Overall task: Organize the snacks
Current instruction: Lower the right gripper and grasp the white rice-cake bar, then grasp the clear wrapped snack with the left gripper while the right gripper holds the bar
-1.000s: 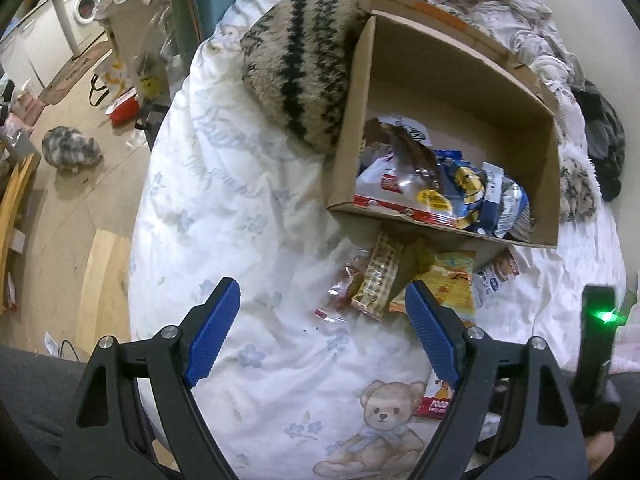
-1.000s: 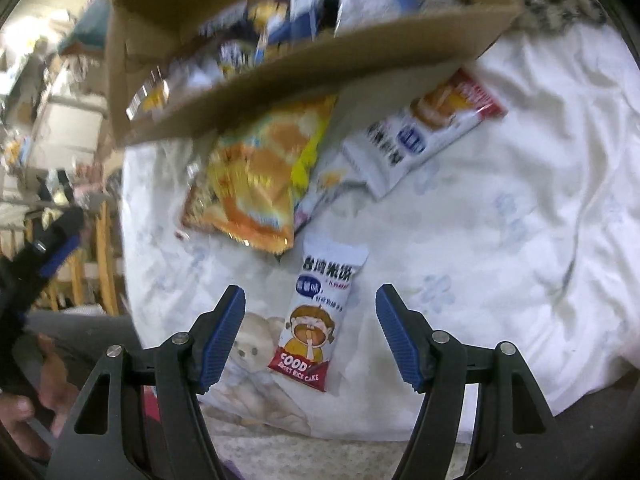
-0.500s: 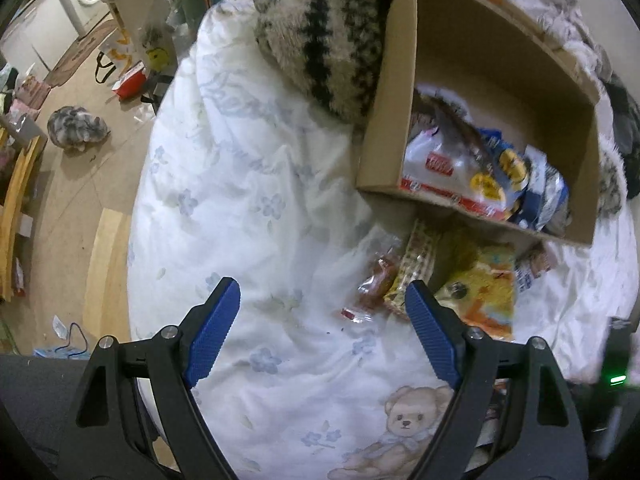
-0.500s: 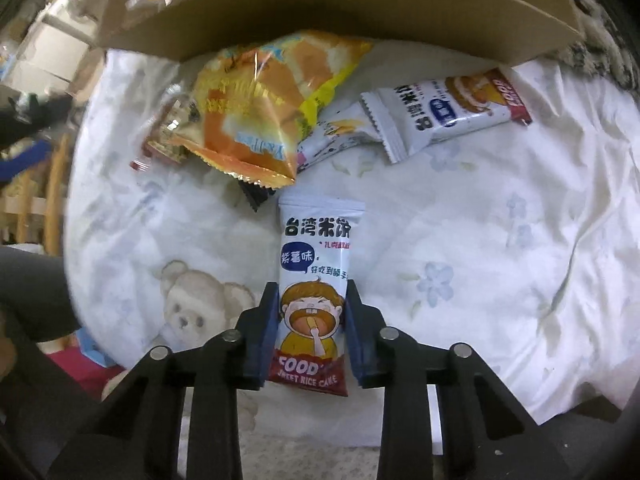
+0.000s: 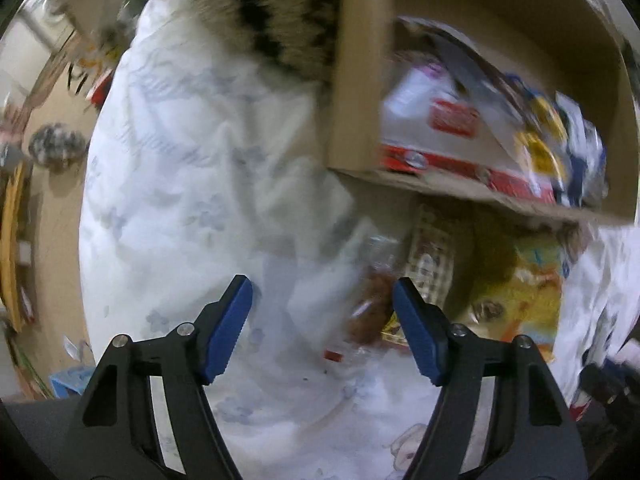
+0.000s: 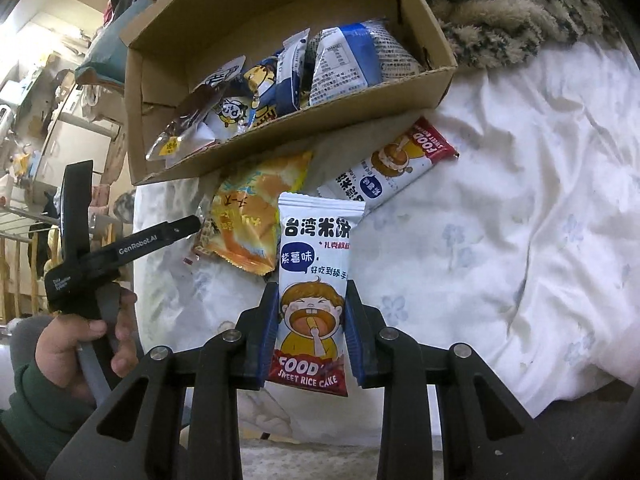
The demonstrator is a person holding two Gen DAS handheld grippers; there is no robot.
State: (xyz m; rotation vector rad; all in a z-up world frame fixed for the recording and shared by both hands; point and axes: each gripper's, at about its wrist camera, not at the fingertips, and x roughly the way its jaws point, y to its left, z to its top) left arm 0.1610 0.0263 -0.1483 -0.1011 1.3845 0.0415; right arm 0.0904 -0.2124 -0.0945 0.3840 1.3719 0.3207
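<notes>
My right gripper (image 6: 312, 316) is shut on a white rice cake packet (image 6: 316, 264) and holds it above the bedsheet. A cardboard box (image 6: 436, 40) holding several snack packets stands beyond it; the box also shows in the left wrist view (image 5: 356, 92). On the sheet in front of the box lie a yellow-orange bag (image 6: 256, 216), a second rice cake packet (image 6: 392, 168) and, in the blurred left wrist view, a reddish clear-wrapped snack (image 5: 372, 300) and a checkered packet (image 5: 430, 260). My left gripper (image 5: 322, 320) is open and empty, just left of the reddish snack.
The white flowered bedsheet (image 6: 520, 220) covers the bed. A furry patterned pillow (image 5: 276, 12) lies against the box's left side. The floor with clutter drops off at the bed's left edge (image 5: 52, 200). The left gripper's body and the hand on it (image 6: 80, 240) show at the right wrist view's left.
My right gripper closed on the rice cake packet and lifted it towards the box. My left gripper moved forward and right towards the snacks by the box, jaws narrowing slightly.
</notes>
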